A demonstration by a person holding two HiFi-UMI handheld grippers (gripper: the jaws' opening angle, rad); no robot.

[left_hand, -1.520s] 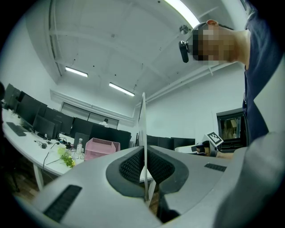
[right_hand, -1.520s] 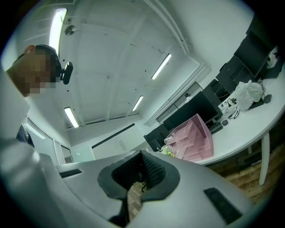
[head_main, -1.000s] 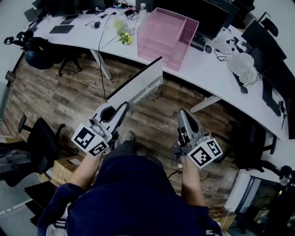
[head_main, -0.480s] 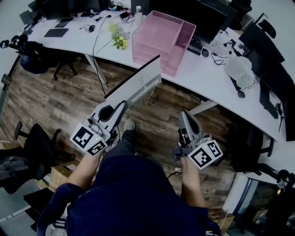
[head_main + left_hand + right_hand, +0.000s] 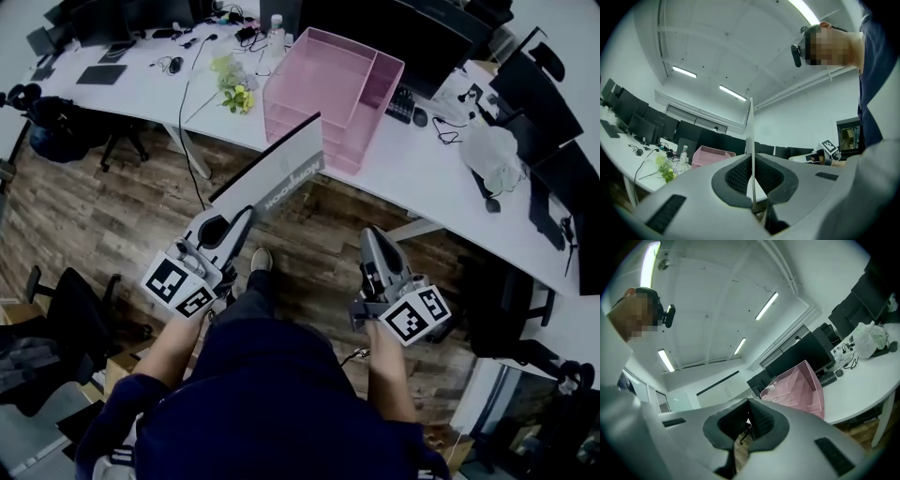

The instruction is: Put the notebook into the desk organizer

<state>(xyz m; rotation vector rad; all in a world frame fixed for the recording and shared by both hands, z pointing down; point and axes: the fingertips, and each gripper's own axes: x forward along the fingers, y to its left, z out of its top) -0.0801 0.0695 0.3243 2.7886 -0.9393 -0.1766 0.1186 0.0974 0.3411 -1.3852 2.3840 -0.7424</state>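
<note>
My left gripper (image 5: 246, 214) is shut on the near edge of a thin white notebook (image 5: 281, 176), which slants up and away toward the desk. In the left gripper view the notebook (image 5: 751, 136) shows edge-on, upright between the pads of the left gripper (image 5: 752, 180). The pink desk organizer (image 5: 323, 80) stands on the white desk (image 5: 422, 169), just beyond the notebook's far end. It also shows as the pink organizer (image 5: 710, 155) and pink organizer (image 5: 799, 385). My right gripper (image 5: 372, 234) hangs over the floor, shut and empty; the right gripper (image 5: 746, 422) points toward the organizer.
Dark monitors (image 5: 375, 23) and a keyboard (image 5: 401, 103) stand behind the organizer. Yellow-green flowers (image 5: 232, 80) and a bottle (image 5: 275, 28) lie to its left, and a white bag (image 5: 492, 145) to its right. Office chairs (image 5: 66, 300) stand on the wooden floor.
The desk and pink organizer have drawn nearer and lower in the head view. The notebook's far end now overlaps the organizer's front. Both grippers keep their hold and pose.
</note>
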